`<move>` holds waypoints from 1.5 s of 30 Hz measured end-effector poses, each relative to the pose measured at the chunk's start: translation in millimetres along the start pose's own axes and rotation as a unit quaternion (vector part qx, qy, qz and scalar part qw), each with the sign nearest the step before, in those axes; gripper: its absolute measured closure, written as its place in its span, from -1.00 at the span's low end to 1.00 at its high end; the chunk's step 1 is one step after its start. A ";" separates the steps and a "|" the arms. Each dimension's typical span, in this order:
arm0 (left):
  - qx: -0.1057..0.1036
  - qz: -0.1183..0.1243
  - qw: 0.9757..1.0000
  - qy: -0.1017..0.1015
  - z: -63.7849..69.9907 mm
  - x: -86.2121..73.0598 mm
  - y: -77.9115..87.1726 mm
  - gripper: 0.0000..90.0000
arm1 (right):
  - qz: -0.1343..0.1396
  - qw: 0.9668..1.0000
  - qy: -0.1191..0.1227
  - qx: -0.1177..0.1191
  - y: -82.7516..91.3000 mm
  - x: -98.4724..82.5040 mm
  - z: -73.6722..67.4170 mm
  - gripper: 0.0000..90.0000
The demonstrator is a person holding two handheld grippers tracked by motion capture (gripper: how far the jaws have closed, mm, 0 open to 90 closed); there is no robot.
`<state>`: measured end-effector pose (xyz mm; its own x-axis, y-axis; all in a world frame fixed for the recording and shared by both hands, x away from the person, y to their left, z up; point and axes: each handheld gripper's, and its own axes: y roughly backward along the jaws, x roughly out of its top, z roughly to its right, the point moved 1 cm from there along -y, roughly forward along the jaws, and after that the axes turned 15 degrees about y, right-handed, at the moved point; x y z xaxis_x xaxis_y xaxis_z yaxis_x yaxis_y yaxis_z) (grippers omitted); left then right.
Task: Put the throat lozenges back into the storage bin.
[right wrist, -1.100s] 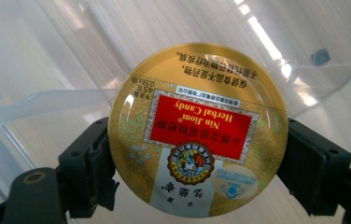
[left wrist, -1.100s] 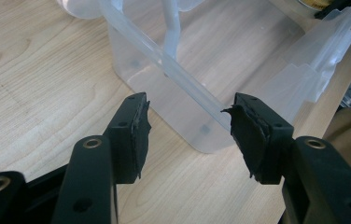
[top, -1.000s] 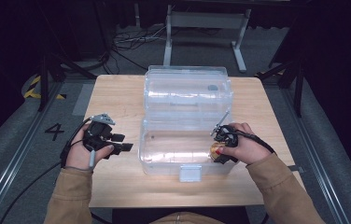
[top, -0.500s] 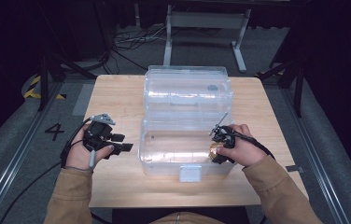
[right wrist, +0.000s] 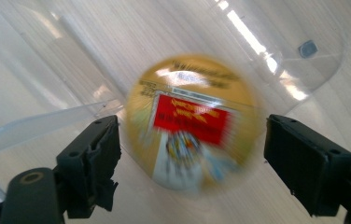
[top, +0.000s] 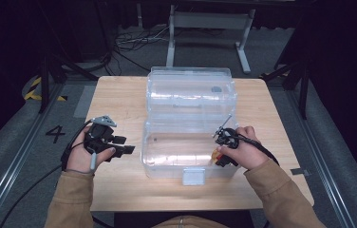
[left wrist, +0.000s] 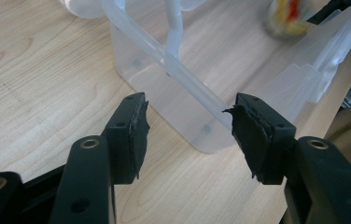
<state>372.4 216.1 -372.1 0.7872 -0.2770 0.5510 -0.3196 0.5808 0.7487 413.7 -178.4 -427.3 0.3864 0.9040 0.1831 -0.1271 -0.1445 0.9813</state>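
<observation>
A clear plastic storage box (top: pixel 167 161) stands open in the middle of the wooden table, its lid (top: pixel 191 90) laid back behind it. A round yellow container (right wrist: pixel 190 123) with a red label lies in the box by its right end, blurred. It is also in the high view as the yellow container (top: pixel 214 153) and in the left gripper view as the yellow container (left wrist: pixel 285 18). My right gripper (right wrist: pixel 192 154) is open and straddles it, with a gap on each side; from above the right gripper (top: pixel 219 151) reaches into the box. My left gripper (left wrist: pixel 187 135) is open, facing the box's corner (left wrist: pixel 211 140); from above the left gripper (top: pixel 128 145) sits left of the box.
The box's front latch (top: pixel 193 176) hangs near the table's front edge. A small grey fitting (top: pixel 216 89) shows on the lid. Bare wood (top: pixel 119 104) lies left of the box. Metal stand legs (top: pixel 205 28) and cables are on the floor beyond the table.
My right hand has shifted slightly left and down at the box's right end, and the yellow container has moved with it. The left hand has not moved.
</observation>
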 end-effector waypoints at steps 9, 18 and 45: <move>-0.001 0.001 1.000 0.001 0.8 -0.1 0.1 0.02 | 0.006 1.000 0.003 0.004 0.7 -1.2 0.2 -0.56; 0.000 -0.003 1.000 0.000 0.7 0.3 -1.2 0.00 | 0.043 0.999 0.000 0.010 8.2 -8.5 0.8 -0.56; -0.004 -0.004 1.000 -0.004 4.4 2.3 -4.9 0.00 | 0.205 0.978 -0.023 -0.028 58.6 -33.3 1.6 -0.32</move>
<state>373.5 209.2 -372.9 0.7848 -0.2883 0.5485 -0.3097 0.5843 0.7502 394.9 -217.6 -375.7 0.3331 0.7553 0.5644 -0.3299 -0.4674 0.8202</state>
